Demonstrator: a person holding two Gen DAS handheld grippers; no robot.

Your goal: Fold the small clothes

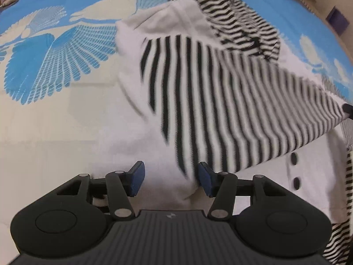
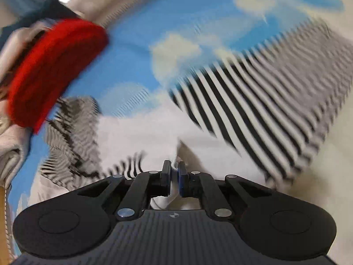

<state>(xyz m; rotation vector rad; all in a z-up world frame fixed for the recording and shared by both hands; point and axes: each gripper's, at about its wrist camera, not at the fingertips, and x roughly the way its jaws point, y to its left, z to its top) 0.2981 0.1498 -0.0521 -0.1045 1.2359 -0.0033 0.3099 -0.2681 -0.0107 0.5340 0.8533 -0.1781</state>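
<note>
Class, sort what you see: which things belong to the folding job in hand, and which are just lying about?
Belongs to the job:
- striped garment
- left hand-held gripper, open above its white part
- right hand-held gripper, pinching white cloth

Just lying about:
- red knitted item
- blue patterned bedsheet
- pale folded cloth

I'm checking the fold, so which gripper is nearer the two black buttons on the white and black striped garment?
Likely left. The left gripper hovers open over white fabric, beside the black buttons. The right gripper is shut on a white edge of the striped garment; its view shows no buttons.
</note>
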